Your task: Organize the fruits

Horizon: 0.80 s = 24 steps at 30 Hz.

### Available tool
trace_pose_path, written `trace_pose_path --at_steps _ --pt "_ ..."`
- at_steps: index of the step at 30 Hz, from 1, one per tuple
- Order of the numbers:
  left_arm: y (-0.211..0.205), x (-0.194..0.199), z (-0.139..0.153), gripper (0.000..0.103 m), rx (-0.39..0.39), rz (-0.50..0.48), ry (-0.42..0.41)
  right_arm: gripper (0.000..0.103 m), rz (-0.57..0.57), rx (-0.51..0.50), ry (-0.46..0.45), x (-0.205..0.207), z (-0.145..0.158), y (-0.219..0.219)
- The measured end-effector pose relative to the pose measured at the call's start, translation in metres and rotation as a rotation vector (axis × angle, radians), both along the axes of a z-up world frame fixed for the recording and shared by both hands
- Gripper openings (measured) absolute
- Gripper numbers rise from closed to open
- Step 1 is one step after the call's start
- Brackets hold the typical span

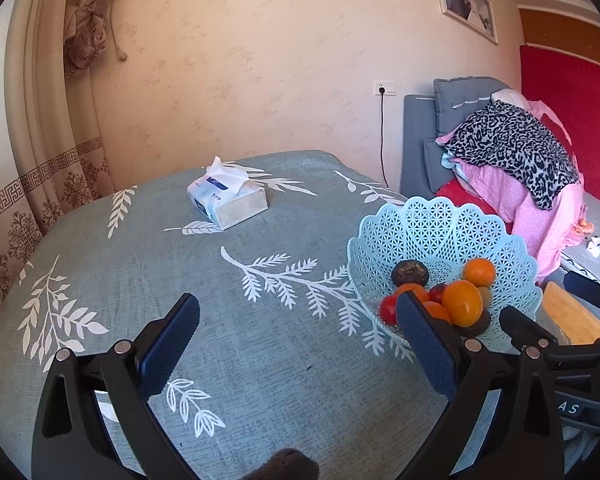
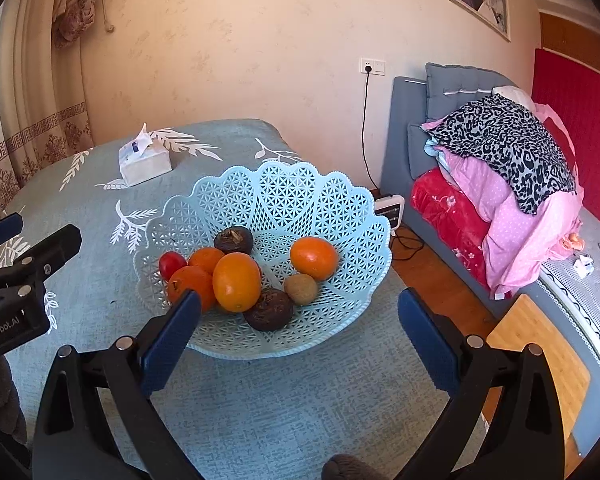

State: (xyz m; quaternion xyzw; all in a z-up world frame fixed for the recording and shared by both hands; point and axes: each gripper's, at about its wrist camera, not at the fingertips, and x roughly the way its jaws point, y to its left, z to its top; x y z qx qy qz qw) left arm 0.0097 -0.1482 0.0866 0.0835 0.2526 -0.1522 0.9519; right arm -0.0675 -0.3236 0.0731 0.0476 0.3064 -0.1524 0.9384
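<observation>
Both claws wide open, empty: left claw (image 1: 298, 344), right claw (image 2: 300, 320) near the fruit basket (image 2: 320, 184) on the worktop (image 2: 260, 400). Tissue box (image 1: 228, 200) far left.

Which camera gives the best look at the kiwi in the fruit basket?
The right wrist view: the kiwi sits in plain sight in the basket. In the left wrist view only a sliver of it peeks out behind an orange.

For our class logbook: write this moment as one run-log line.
left gripper: open, empty | right gripper: open, empty | fruits: in basket
</observation>
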Motion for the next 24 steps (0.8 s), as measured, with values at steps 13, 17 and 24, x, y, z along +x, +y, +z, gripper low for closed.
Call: trace_pose_path --at_steps 13,17,24 --pt "-0.001 -0.005 -0.002 0.098 0.014 -0.009 -0.009 0.100 0.016 -0.062 -0.010 -0.003 0.002 0.011" --pt "-0.003 -0.005 -0.003 0.098 0.022 -0.011 -0.007 0.100 0.016 -0.060 -0.009 -0.003 0.001 0.011" --pt "-0.006 -0.006 -0.004 0.098 0.034 -0.004 -0.019 0.100 0.020 -0.069 -0.011 -0.003 0.001 0.012"
